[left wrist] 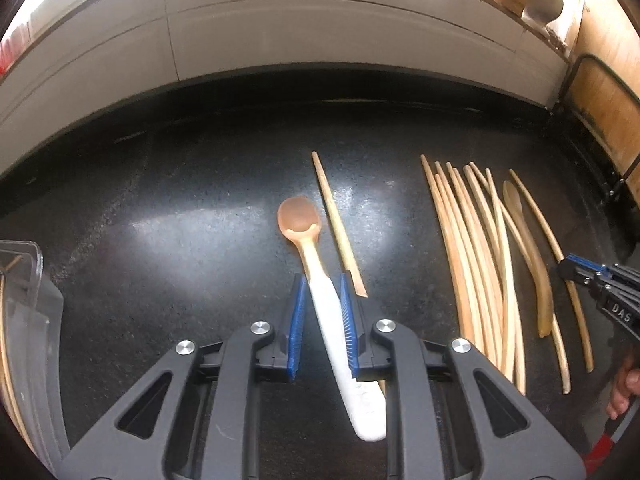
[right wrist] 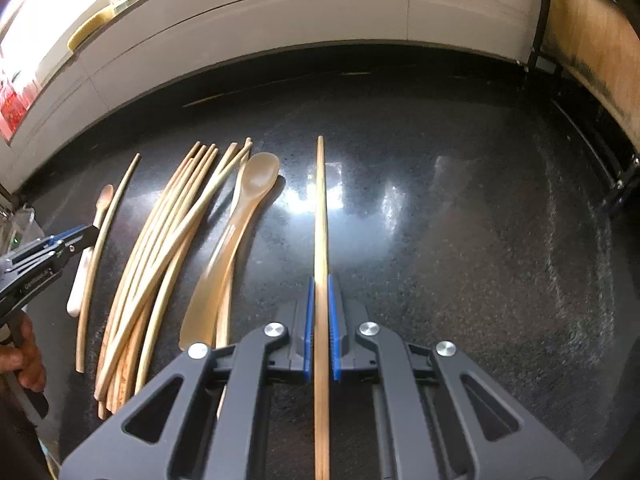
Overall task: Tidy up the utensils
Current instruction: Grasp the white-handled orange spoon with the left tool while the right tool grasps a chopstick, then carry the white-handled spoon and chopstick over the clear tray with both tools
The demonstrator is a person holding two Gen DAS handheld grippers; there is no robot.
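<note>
- Our left gripper [left wrist: 323, 300] is closed narrow on a spoon [left wrist: 316, 276] with a white handle and an orange bowl; the blue pads [left wrist: 295, 320] press the handle from both sides, and the bowl points toward the back edge of the counter [left wrist: 180, 200].
- Just beside that spoon, on its right, a single chopstick [left wrist: 338, 224] lies on the dark counter, near its middle.
- Our right gripper [right wrist: 320, 320] is closed narrow on one long chopstick [right wrist: 321, 220], which runs straight between the fingers and points at the back edge.
- Between the two grippers a bundle of chopsticks [right wrist: 160, 260] lies side by side, some crossing, their tips toward the back edge.
- On the right side of that bundle rests a big translucent amber spoon [right wrist: 232, 248], bowl toward the back; it lies partly over a chopstick.
- At the left edge of the counter, in the left wrist view, stands a clear plastic box [left wrist: 32, 280] with thin sticks in it; we cannot tell how many.
- A white tiled wall [left wrist: 280, 32] runs along the back edge, and a wooden board in a black frame [right wrist: 592, 40] stands at the right corner.
</note>
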